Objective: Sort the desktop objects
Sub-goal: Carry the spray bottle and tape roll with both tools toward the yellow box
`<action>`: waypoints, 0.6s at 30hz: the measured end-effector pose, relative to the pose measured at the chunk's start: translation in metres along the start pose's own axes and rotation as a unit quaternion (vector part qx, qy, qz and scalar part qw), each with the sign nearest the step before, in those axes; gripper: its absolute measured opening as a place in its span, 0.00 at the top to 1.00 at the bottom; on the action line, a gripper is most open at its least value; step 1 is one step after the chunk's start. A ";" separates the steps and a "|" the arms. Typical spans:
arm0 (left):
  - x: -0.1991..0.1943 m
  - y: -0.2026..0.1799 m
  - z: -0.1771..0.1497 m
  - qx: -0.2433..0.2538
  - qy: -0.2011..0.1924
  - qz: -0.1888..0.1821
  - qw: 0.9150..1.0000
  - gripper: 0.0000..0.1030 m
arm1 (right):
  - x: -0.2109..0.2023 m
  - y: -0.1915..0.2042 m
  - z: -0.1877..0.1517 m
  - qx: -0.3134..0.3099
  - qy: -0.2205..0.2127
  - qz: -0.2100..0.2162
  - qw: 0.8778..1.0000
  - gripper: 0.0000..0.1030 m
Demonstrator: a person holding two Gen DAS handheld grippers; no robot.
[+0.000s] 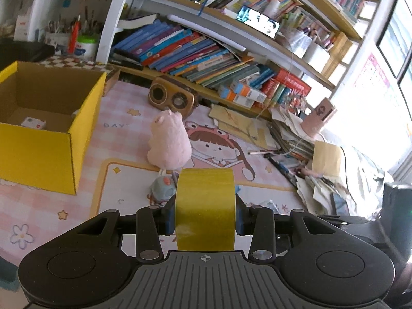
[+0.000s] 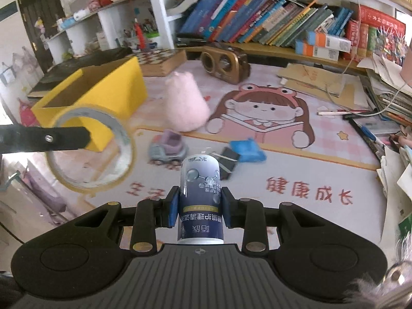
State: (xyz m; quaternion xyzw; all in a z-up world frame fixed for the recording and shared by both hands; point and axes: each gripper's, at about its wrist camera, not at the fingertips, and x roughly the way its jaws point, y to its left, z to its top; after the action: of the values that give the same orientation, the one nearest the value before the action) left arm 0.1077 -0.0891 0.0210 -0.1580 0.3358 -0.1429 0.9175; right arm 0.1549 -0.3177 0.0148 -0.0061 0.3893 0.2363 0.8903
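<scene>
The left gripper (image 1: 205,213) pinches a roll of yellow-brown packing tape (image 1: 205,207) across its width, one blue pad on each flat side, so the roll stands on edge with its hole running from finger to finger. In the right wrist view the same roll (image 2: 90,149) hangs above the desk mat, clear of its surface, with the left gripper's black finger crossing the hole.

The open yellow cardboard box (image 1: 49,134) lies ahead and to the left of this gripper, near the left edge of the pink cartoon-printed desk mat (image 1: 123,139); a small white packet (image 1: 33,123) already sits on its floor. The left gripper is the nearer of the two to the box, so the move most likely turns on a swing leftward over the box's near wall.

The right gripper (image 2: 200,209) is clamped on a small blue-and-white cylindrical can (image 2: 200,200) printed with molecule graphics, its long axis pointing forward along the fingers. From here the box (image 2: 90,95) sits well off to the far left, beyond the tape.

Between the grippers and the box's right wall stand a pink plush toy (image 1: 168,141) and a grey toy car (image 1: 162,188), near the mat's middle, with a blue pouch (image 2: 247,150) and a black binder clip (image 2: 228,161) just beside each other to the right.
</scene>
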 end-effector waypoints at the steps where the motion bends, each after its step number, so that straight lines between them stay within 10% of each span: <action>1: -0.003 0.002 -0.001 0.002 0.000 0.000 1.000 0.62 | -0.002 0.005 -0.001 0.004 -0.001 0.002 1.000 0.71; 18: -0.075 0.056 -0.030 0.022 0.004 -0.025 0.999 0.62 | -0.024 0.105 -0.040 0.025 0.014 -0.017 0.999 0.70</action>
State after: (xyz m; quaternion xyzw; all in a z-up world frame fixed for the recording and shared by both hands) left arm 0.0415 -0.0165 0.0212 -0.1458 0.3324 -0.1734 0.9155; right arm 0.0693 -0.2421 0.0219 0.0062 0.4079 0.2107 0.8884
